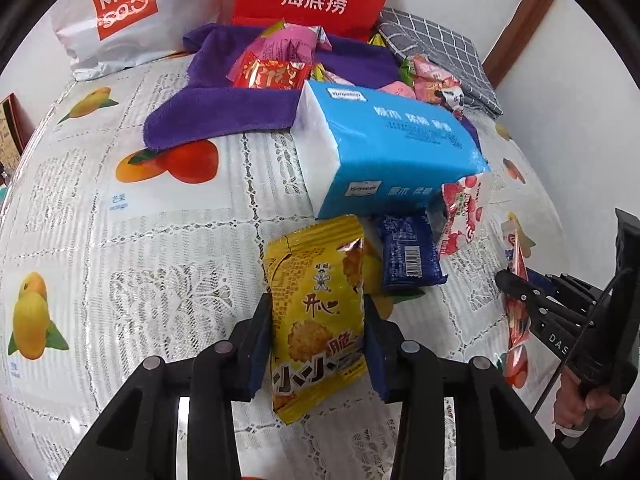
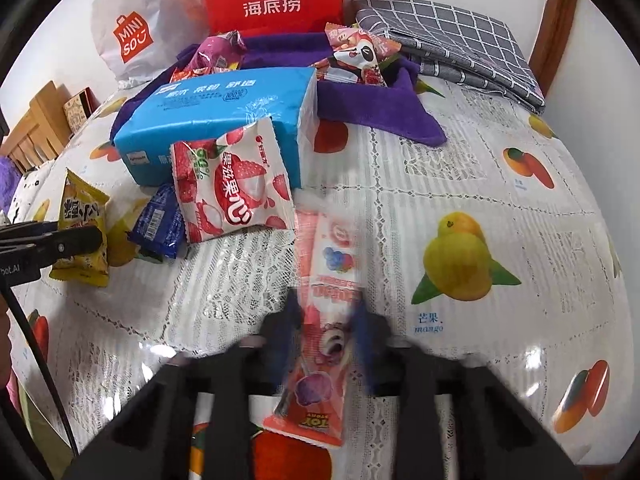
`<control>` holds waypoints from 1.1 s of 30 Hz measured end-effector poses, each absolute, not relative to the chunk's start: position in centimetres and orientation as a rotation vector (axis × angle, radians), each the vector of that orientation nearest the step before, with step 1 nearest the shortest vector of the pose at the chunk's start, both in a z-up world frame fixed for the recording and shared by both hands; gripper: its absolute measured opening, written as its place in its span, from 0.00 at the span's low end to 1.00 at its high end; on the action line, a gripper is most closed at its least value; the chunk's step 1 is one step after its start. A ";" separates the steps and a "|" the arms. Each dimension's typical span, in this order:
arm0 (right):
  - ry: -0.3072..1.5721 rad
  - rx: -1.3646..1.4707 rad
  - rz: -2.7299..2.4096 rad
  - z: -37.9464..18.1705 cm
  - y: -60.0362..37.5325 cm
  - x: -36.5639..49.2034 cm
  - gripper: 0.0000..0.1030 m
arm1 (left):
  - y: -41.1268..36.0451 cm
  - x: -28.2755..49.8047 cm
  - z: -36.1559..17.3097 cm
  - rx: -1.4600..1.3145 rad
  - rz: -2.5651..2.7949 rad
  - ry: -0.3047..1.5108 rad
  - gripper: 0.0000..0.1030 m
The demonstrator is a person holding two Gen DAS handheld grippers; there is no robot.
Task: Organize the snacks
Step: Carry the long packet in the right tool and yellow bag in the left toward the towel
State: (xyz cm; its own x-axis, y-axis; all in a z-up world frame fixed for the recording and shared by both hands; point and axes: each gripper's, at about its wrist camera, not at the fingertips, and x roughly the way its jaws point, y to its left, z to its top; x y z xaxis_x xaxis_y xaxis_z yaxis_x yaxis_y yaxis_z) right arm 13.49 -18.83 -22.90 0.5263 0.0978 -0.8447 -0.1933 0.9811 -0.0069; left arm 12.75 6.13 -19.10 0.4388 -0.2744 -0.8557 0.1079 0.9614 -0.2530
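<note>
Sorting looks barely begun: the left gripper (image 1: pixel 318 344) is clamped on a yellow foil cracker packet (image 1: pixel 318 320) and the right gripper (image 2: pixel 326 336) on a long pink candy sachet (image 2: pixel 324 320), both just in front of the blue tissue pack (image 1: pixel 384 148), while most wrappers lie behind it on the purple towel (image 1: pixel 224 108).

Glossy foil snack packets (image 1: pixel 320 308), lace tablecloth (image 1: pixel 160 280)
</note>
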 end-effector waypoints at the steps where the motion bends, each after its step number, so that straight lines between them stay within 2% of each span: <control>1: 1.001 -0.100 0.173 -22.7 -18.9 13.5 0.19 | 6.3 12.6 -18.8 -0.175 -0.241 1.088 0.37; 17: 0.855 -0.018 0.155 -14.9 -20.6 11.5 0.18 | 6.6 11.9 -11.6 -0.185 -0.270 0.965 0.37; 33: 0.744 0.015 0.129 -8.8 -21.0 15.1 0.18 | 6.0 16.3 -5.8 -0.169 -0.290 0.886 0.37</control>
State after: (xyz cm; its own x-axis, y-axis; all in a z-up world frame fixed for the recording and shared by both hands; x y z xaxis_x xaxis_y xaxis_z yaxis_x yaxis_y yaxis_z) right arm 15.10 -20.96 -8.76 0.7282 0.1227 -0.6743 -0.1122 0.9919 0.0594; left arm 16.33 5.96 -5.83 0.5972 -0.3178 -0.7364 0.1793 0.9478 -0.2636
